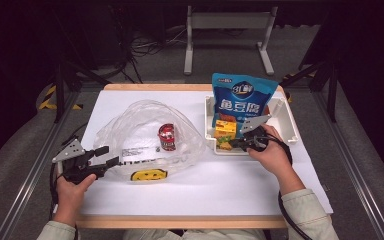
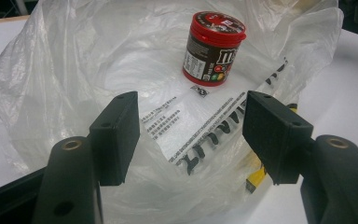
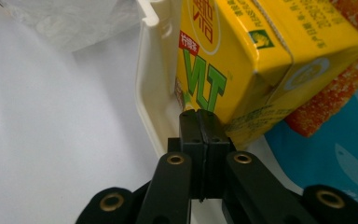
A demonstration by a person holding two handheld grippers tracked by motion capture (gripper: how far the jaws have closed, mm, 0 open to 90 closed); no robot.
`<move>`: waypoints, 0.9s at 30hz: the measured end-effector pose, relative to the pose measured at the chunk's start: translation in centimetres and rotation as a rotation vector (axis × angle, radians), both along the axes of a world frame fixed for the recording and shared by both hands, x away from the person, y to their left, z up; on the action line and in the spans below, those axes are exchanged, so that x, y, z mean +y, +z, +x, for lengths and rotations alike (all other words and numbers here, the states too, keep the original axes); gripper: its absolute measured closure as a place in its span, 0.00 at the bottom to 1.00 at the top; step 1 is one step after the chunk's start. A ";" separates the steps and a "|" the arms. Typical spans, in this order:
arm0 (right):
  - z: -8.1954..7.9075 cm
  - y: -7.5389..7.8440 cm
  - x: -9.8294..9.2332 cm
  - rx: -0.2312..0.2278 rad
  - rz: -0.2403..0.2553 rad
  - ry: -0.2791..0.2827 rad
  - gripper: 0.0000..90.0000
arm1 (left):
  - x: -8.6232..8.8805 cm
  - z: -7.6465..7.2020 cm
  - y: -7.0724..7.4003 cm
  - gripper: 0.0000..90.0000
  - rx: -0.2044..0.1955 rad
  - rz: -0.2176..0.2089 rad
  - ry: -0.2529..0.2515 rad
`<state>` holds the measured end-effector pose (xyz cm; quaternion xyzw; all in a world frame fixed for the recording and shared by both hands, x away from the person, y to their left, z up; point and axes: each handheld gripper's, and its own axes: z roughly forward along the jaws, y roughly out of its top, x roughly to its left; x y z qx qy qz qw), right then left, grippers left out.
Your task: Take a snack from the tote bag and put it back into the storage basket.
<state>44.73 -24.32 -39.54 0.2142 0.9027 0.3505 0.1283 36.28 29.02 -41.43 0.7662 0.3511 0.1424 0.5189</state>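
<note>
At a white table [image 1: 130,200], a person works two hand-held grippers over a plastic bag and a tray of snacks. The left gripper [image 1: 107,156], seen from above at the near left of the table, has its jaws spread wide at the near edge of the clear bag [image 1: 130,125]; in the left gripper view [image 2: 189,133] nothing is clamped between the pads, and the printed film of the bag [image 2: 74,70] lies open beyond and beneath them. A red can [image 1: 167,136] stands inside the bag, near the middle of the table, upright with its lid on, as the left gripper view shows [image 2: 213,49]. A yellow patch [image 1: 149,175] marks the bag's near edge. On the right, the white tray [image 1: 290,125] sits just beside the bag, holding a tall blue pouch [image 1: 242,97] propped at its far side and a yellow carton [image 1: 225,129] at its near left corner. The right gripper [image 1: 236,144] reaches into that corner; in the right gripper view [image 3: 200,128] its jaws are pressed flat together with nothing between them, their tips at the carton [image 3: 233,60], just inside the tray wall [image 3: 151,93]. An orange packet [image 3: 340,88] lies under the carton's right side, on the blue pouch [image 3: 335,154].
</note>
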 end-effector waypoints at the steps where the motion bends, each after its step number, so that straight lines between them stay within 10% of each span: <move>1: 0.0 0.0 -0.1 0.000 -0.001 -0.006 1.00 | 0.0 0.0 0.0 0.41 0.001 -0.004 0.001; 27: -1.2 1.7 0.2 0.000 0.039 0.016 0.94 | -0.1 0.2 0.0 0.41 0.000 -0.007 -0.004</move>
